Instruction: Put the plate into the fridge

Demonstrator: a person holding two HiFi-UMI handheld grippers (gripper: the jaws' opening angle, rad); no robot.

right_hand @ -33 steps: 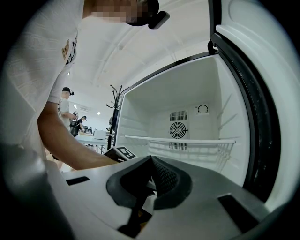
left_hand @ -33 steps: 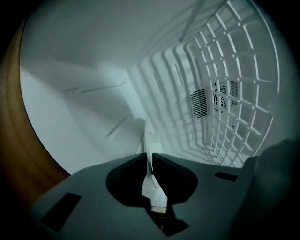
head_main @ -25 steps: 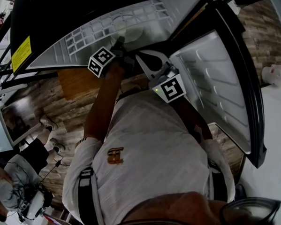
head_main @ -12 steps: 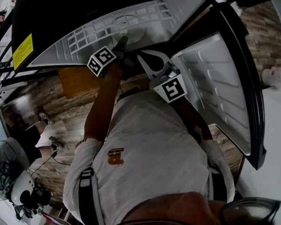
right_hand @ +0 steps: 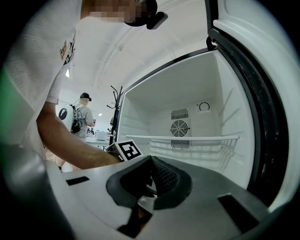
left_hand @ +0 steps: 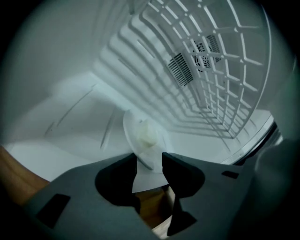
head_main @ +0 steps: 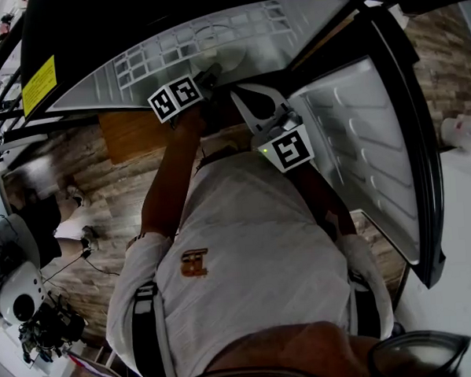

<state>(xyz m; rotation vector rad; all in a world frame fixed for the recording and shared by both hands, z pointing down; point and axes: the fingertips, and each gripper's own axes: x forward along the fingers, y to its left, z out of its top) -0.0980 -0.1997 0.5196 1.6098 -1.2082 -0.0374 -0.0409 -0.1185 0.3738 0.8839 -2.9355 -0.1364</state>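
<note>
Inside the fridge [right_hand: 159,89], plate [left_hand: 145,138] clear in left gripper view, left tool [left_hand: 149,161] just opened off it, right tool [right_hand: 151,159] closed, yellow label [head_main: 36,89] unreadable

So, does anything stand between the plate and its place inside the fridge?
Nothing visible: the plate lies on the fridge floor. The left gripper has just been opening its jaws, the plate's edge between them.

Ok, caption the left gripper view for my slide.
Left tongs, jaws just opened, rim of the white plate between them, inside the fridge.
</note>
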